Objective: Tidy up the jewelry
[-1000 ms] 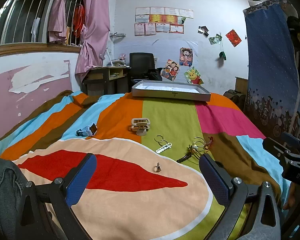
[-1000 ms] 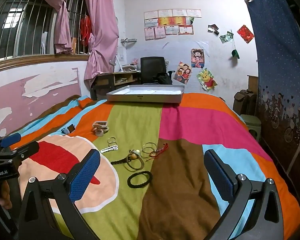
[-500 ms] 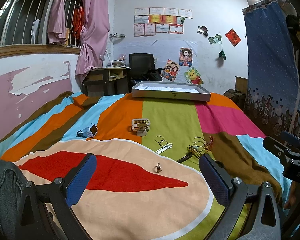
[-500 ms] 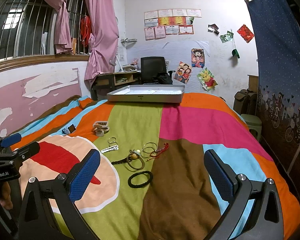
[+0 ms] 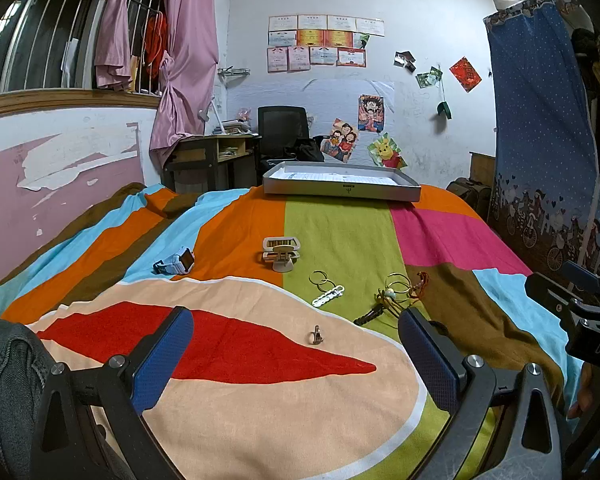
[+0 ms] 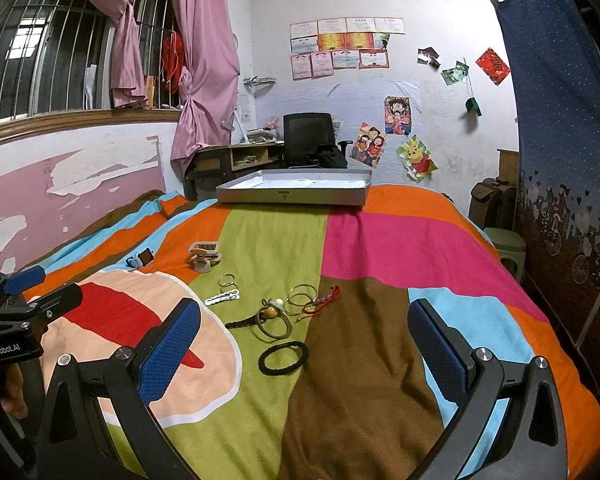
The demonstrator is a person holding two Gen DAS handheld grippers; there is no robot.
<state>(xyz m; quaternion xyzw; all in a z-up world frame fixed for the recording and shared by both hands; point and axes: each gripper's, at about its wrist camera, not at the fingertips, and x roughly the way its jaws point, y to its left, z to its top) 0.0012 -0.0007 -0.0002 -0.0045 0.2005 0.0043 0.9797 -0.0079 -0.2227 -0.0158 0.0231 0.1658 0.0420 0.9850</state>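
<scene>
Jewelry lies scattered on a striped bedspread. A small ring (image 5: 317, 335) sits just ahead of my open left gripper (image 5: 296, 356). Farther off are a beige hair claw (image 5: 282, 254), a blue watch (image 5: 176, 262), thin hoops with a white clip (image 5: 327, 289) and a cluster of bangles and a red cord (image 5: 400, 292). My right gripper (image 6: 304, 344) is open above a black hair tie (image 6: 283, 357); a brown hair tie with a bead (image 6: 272, 318) and the red cord (image 6: 324, 300) lie beyond. A grey tray (image 6: 294, 192) rests at the bed's far end.
A pink and white wall runs along the left of the bed. A desk and black chair (image 5: 282, 134) stand behind the tray. A blue curtain (image 5: 540, 140) hangs on the right, with a green stool (image 6: 504, 246) beside the bed. A denim-clad knee (image 5: 8, 364) is at lower left.
</scene>
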